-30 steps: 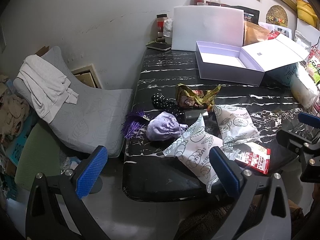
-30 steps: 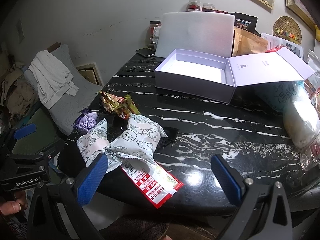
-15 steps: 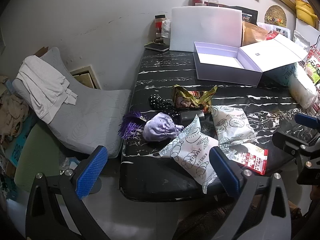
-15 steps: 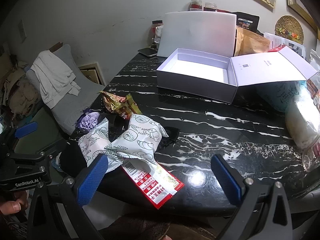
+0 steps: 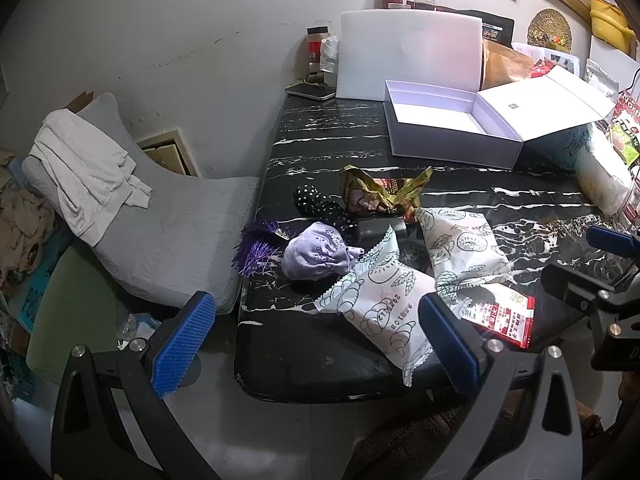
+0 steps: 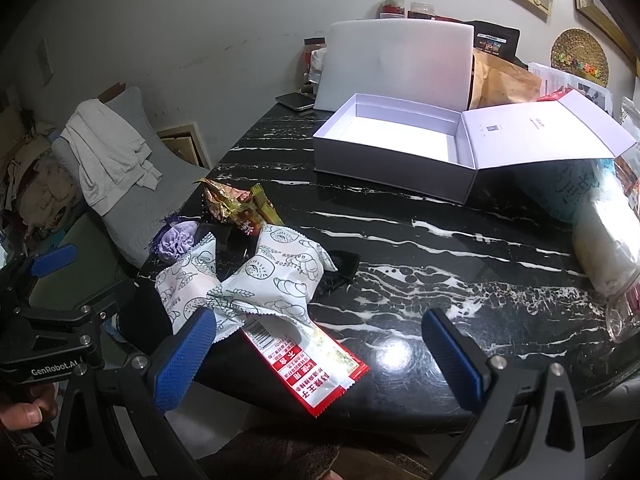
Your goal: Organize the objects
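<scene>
Task looks barely started, judging by the layout: black marble surface (image 6: 420, 264) carries an open white box (image 6: 400, 136) at the back, tray empty, lid flap folded out to the right, nothing packed in it yet. Everything to sort sits loose in a heap at the near-left corner, well apart from the box. Largest first: two white bread-print packets, one (image 5: 380, 312) hanging over the near edge, the other (image 5: 460, 244) just right of it, touching; red snack sachet (image 6: 308, 364) half tucked under a packet; crumpled gold foil wrapper (image 5: 380, 194) behind them; lilac fabric pouch (image 5: 316, 254) with purple tassel (image 5: 256, 246) at the corner; black polka-dot cloth (image 5: 316, 206); small dark item in the middle, can't tell what. Left gripper (image 5: 316, 344) jaws spread wide, empty, hovering off the near edge with the overhanging packet just ahead of the right pad. Right gripper (image 6: 320, 352) jaws also spread, empty, the red sachet lying between them, not touching. All items left to move.
</scene>
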A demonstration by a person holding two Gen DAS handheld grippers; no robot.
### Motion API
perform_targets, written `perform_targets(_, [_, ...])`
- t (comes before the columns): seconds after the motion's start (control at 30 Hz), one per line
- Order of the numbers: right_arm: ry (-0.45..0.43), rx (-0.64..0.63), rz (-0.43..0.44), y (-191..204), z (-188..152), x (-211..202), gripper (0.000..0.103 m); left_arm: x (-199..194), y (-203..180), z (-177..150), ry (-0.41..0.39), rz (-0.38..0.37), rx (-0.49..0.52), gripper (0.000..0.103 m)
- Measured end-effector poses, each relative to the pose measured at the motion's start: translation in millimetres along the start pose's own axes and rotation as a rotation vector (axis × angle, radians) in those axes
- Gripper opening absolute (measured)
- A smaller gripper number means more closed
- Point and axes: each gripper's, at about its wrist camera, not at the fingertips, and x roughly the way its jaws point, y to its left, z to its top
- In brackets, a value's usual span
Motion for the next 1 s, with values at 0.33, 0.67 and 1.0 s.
perform_targets(0.33, [-0.008,0.003,0.007,-0.2,-0.7,-1.1,0.102,1.1,-0.6,-0.1,0.002,-0.001,-0.002,0.102])
perform_targets(0.67, [-0.013,-0.001,0.014,1.0,-3.7,-4.3,0.102,1.2,-5.4,-4.9,0.005,-0.013,-0.008,0.102])
perform_targets(1.0, [0.007,0.008,0.017,-5.4,-15.2,-4.9,0.102,4.0,-9.9,-11.7,0.026,-0.045,-0.034,0.102])
